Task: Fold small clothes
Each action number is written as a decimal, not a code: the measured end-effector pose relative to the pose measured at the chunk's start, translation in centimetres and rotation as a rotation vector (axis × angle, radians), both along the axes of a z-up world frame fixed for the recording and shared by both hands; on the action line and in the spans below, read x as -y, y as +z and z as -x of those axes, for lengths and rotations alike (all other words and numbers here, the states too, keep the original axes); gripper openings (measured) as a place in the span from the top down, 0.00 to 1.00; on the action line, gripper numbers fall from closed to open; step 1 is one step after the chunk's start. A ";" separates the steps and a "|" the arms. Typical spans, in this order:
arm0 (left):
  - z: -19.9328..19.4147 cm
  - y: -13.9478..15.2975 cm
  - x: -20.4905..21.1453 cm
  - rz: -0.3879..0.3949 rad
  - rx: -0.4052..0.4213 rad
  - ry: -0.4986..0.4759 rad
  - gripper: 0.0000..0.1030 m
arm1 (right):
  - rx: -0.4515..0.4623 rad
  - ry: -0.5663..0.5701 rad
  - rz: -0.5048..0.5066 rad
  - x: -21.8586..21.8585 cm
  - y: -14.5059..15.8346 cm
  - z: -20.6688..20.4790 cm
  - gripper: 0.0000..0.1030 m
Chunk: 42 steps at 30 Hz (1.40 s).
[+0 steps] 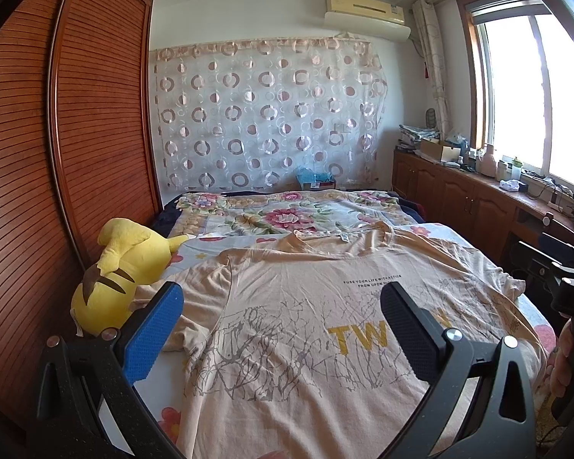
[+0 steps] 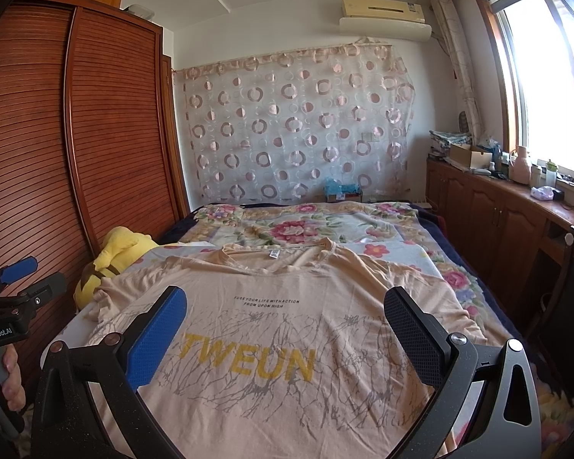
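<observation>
I have the peach T-shirt (image 2: 271, 329) spread face up on the bed (image 2: 432, 264), hem toward me and neckline (image 2: 275, 249) away, so its long axis runs straight out along my line of sight from both cameras. My left gripper (image 1: 281, 329) hangs above the shirt's left half with its fingers spread wide and nothing between them; the left sleeve (image 1: 160, 317) lies bunched just outside the blue pad (image 1: 153, 332), near the yellow plush toy (image 1: 122, 271) that sits against the slatted wooden wardrobe (image 1: 95, 114). My right gripper (image 2: 285, 340) hovers over the chest print, jaws likewise wide apart and empty, the yellow lettering (image 2: 248, 357) showing between them; the right sleeve (image 2: 432, 287) stretches off beyond the black pad (image 2: 413, 336). I judge folding has not begun, since the shirt lies fully open, and each sleeve lies outward of its own gripper, so each hand is the nearer one for its side. The cloth looks like thin, soft cotton jersey, lightly creased, with a grey crackle pattern and small black text above the lettering; it should drape and slide easily over the floral bedsheet (image 1: 287, 214), so I expect a pinch at an edge to drag wrinkles along unless I lift cleanly.
</observation>
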<state>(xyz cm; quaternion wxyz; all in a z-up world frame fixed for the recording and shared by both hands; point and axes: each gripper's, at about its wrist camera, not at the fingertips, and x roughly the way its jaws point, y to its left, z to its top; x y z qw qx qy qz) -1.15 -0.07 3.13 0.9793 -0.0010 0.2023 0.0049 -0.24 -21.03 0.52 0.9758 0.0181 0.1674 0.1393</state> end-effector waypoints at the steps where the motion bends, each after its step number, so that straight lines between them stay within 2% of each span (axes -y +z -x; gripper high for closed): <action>1: -0.1 0.1 -0.2 0.002 -0.009 -0.001 0.00 | -0.002 0.003 0.001 0.0 -0.1 0.0 0.00; 5: -0.7 -0.7 -1.7 0.010 -0.055 0.012 0.00 | -0.023 0.041 0.001 -0.3 -0.7 -0.7 0.00; 10: -2.0 -3.1 -5.0 0.042 -0.123 0.046 0.00 | -0.066 0.096 0.005 -1.1 -2.2 -2.3 0.00; 16: -3.8 -6.0 -8.5 0.037 -0.182 0.097 0.00 | -0.075 0.064 0.038 -2.4 -3.1 -4.5 0.00; 23: -5.5 -8.7 -12.2 0.062 -0.240 0.113 0.00 | -0.078 0.100 0.072 -5.0 -4.3 -6.4 0.01; 26: -6.6 -9.9 -13.8 0.041 -0.281 0.140 0.00 | -0.058 0.090 0.101 -5.9 -4.4 -7.0 0.01; 30: -7.7 -10.4 -15.4 0.037 -0.305 0.148 0.00 | -0.078 0.133 0.095 -7.2 -3.7 -8.1 0.01; 36: -9.4 -10.5 -18.0 0.082 -0.342 0.140 0.00 | -0.100 0.239 0.076 -7.9 -1.8 -9.3 0.01; 42: -11.7 -11.5 -20.1 0.107 -0.398 0.141 0.04 | -0.116 0.279 0.109 -9.0 -0.4 -11.5 0.01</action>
